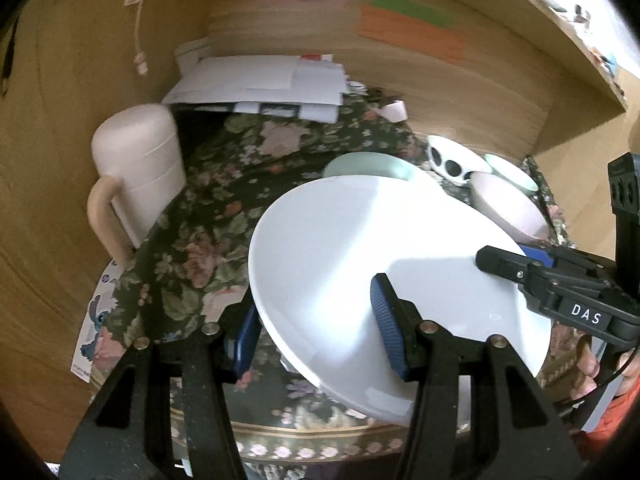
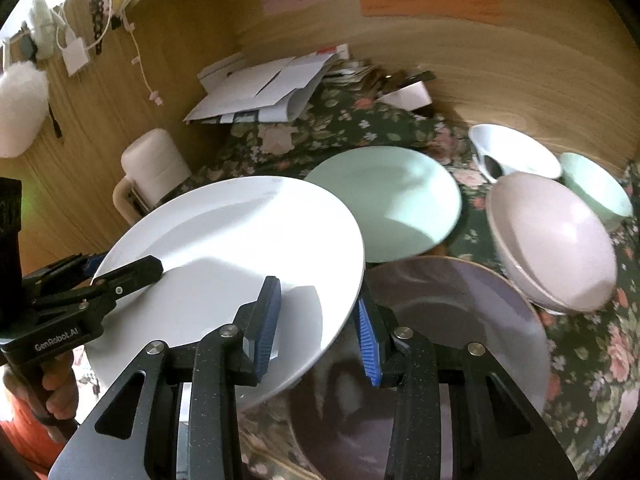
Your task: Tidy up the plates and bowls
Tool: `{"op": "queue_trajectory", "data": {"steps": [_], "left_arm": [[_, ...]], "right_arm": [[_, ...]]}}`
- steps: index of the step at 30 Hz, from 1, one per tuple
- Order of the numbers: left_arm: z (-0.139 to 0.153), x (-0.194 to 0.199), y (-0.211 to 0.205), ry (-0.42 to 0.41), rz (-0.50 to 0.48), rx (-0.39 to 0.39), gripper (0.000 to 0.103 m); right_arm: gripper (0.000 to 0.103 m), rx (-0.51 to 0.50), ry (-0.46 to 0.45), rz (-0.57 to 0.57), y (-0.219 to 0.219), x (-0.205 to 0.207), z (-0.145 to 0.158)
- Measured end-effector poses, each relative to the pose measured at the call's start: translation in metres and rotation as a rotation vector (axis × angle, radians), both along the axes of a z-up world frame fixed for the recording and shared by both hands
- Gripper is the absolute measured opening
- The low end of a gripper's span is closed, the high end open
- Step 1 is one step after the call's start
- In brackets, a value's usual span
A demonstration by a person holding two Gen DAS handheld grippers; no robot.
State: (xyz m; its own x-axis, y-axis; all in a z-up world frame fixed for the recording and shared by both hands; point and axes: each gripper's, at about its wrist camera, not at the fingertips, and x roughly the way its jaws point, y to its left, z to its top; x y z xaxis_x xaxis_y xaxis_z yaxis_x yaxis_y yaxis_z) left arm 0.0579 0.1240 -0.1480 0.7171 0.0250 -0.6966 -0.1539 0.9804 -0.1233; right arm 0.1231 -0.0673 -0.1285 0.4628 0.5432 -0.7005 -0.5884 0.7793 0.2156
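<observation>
A large white plate (image 1: 360,248) (image 2: 240,240) hangs tilted above the floral tablecloth, held from both sides. My left gripper (image 1: 318,328) is shut on its left rim, one blue pad on top and one beneath. My right gripper (image 2: 316,330) is shut on the right rim the same way, and it also shows in the left wrist view as the right gripper (image 1: 504,258) at the plate's far edge. Below lies a lilac plate (image 2: 448,320), with a mint plate (image 2: 392,200) (image 1: 368,164) behind. To the right stand a pink bowl (image 2: 552,240), a spotted white bowl (image 2: 512,156) and a mint bowl (image 2: 596,188).
A cream lidded jug (image 1: 140,172) (image 2: 156,168) stands at the left by the wooden wall. A pile of papers (image 1: 260,84) (image 2: 264,88) fills the back corner. Wooden panels close in the back and both sides. The table's front edge (image 1: 320,436) runs just below the grippers.
</observation>
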Motion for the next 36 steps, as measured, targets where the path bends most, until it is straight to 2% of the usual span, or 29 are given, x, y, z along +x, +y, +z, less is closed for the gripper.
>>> {"op": "queue_trajectory", "data": {"steps": [10, 19, 36], "left_arm": [[0.007, 0.001, -0.047, -0.013, -0.063, 0.022, 0.053], [0.001, 0.006, -0.085, -0.002, -0.12, 0.038, 0.053], [-0.037, 0.034, -0.116, 0.077, -0.15, 0.009, 0.053]], "right_arm": [[0.033, 0.017, -0.009, -0.056, -0.046, -0.009, 0.004], [0.033, 0.025, 0.022, -0.105, -0.084, -0.008, -0.006], [0.033, -0.005, 0.088, -0.147, -0.116, 0.005, -0.037]]}}
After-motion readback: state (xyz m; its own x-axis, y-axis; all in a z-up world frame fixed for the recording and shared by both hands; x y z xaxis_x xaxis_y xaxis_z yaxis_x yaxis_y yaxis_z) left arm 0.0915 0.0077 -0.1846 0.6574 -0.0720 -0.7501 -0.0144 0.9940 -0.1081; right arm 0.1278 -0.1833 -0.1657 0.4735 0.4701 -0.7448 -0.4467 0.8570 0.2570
